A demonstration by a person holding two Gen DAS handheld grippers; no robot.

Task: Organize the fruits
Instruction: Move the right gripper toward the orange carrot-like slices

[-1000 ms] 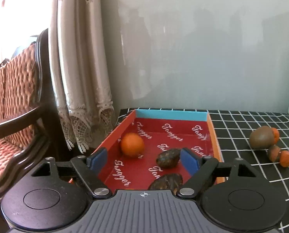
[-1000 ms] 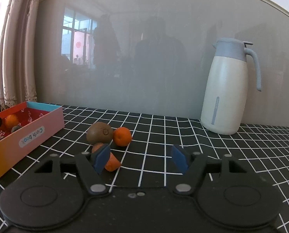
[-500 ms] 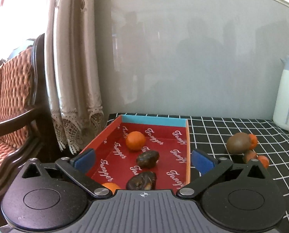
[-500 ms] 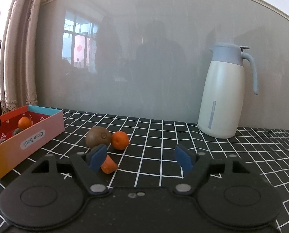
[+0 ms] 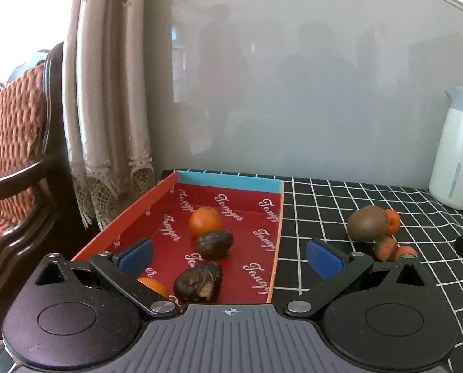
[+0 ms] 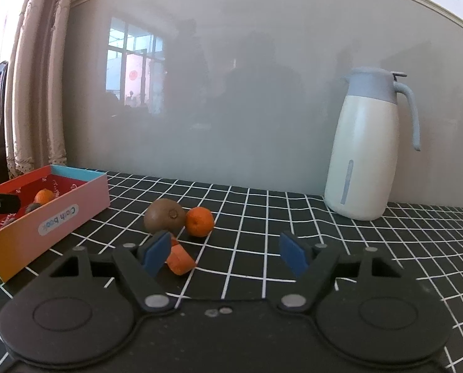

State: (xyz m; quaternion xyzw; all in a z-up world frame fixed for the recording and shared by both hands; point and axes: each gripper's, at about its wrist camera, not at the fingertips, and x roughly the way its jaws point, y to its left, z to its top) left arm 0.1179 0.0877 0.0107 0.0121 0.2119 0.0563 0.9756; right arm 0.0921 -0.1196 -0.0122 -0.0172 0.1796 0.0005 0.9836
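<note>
Left wrist view: the left claw (image 5: pixel 230 256) hangs spread and empty over the near end of a red box (image 5: pixel 264 183) whose floor carries the repeated word "Tangger" in white script. Inside lie an orange (image 5: pixel 205 221), two dark wrinkled fruits (image 5: pixel 214 244) (image 5: pixel 198 283) nearer the camera, and a second orange (image 5: pixel 153 286) half hidden behind the left blue pad. The box sits at the left edge of a desk (image 5: pixel 318 205) under a black cloth with a white grid. To its right, well apart, a kiwi (image 5: pixel 367 223) touches a small orange (image 5: pixel 392 221), with orange pieces (image 5: pixel 393 248) just in front. A white jug (image 5: pixel 457 155) stands at far right; a curtain (image 5: pixel 107 108) and a wicker chair (image 5: pixel 13 143) fill the left.

Right wrist view: the right claw (image 6: pixel 223 253) is likewise spread, holding nothing, low over the cloth. Its left pad partly covers an orange piece (image 6: pixel 181 259); beyond, the kiwi (image 6: pixel 165 216) and small orange (image 6: pixel 199 221) touch. The box's pink outer wall (image 6: pixel 76 217) shows an oval label reading roughly "Coih book". The jug (image 6: pixel 367 155), blue-grey lid and handle, stands by the grey wall (image 6: pixel 247 93), which reflects a window.
</note>
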